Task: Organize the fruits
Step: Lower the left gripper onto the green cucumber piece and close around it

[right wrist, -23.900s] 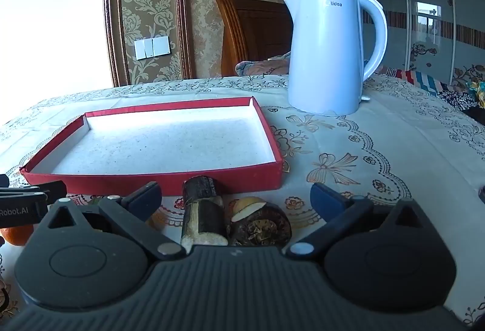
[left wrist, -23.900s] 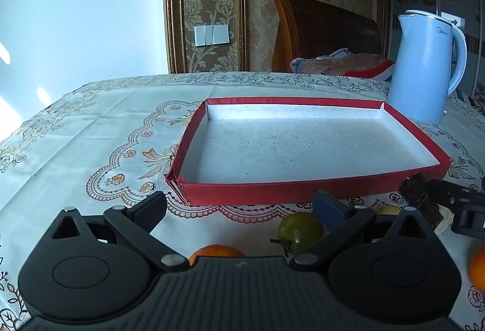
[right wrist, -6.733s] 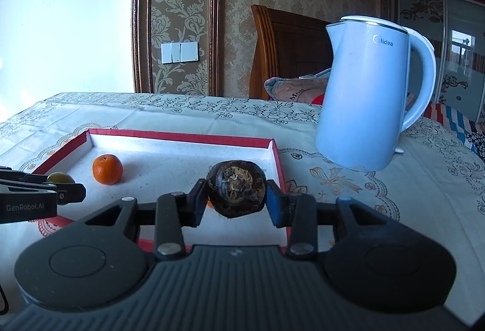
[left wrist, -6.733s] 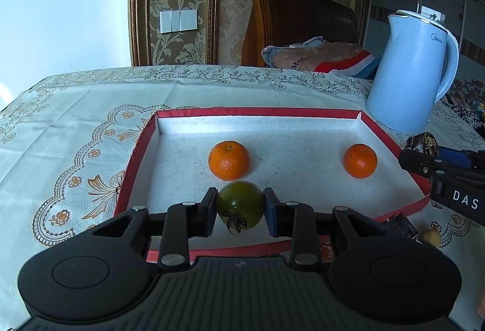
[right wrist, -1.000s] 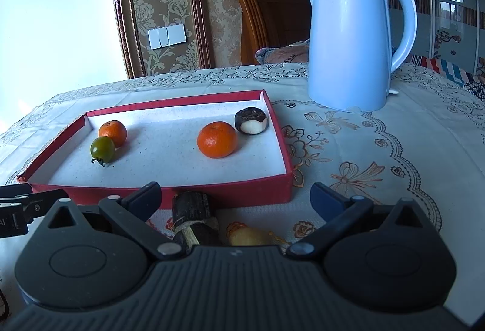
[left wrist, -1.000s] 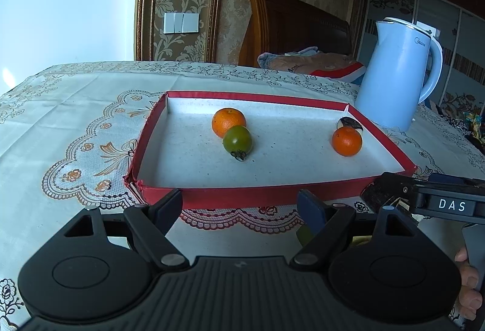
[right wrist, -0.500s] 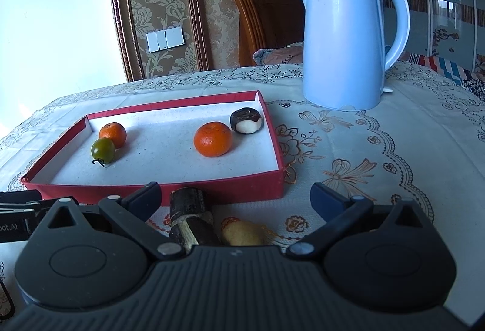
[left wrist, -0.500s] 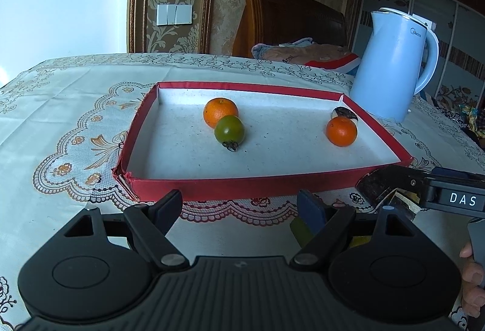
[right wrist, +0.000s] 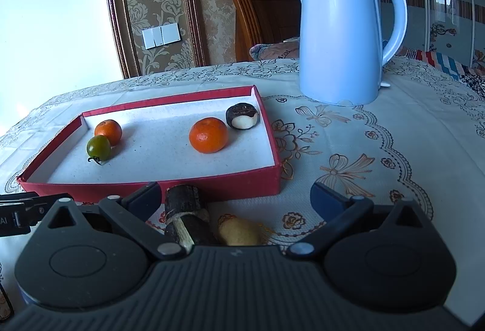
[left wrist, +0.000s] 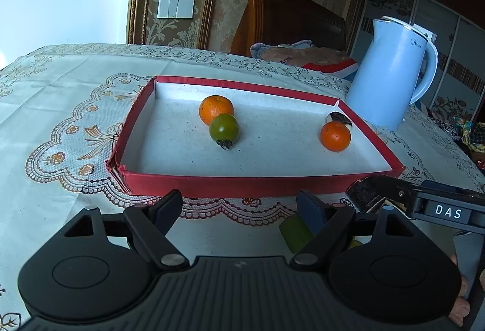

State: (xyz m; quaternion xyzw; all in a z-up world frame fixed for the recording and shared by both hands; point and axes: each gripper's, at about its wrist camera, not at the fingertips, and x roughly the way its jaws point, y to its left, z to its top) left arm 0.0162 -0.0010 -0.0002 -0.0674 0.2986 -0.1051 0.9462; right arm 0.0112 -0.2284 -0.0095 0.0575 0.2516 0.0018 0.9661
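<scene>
Both my grippers, left (left wrist: 239, 206) and right (right wrist: 235, 197), fingers wide, empty; dark stick (right wrist: 186, 214) looks stiff, light, rough: I'd pinch mid-length.

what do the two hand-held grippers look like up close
Each hand-held gripper, left and right, has a ribbed black body, two round black hubs, silver pivot pins and dark blue finger pads. The right one's side bears white "DAS" lettering.

Tray (right wrist: 274, 176) middle lies free; kettle (right wrist: 339, 39) blocks beyond.
</scene>
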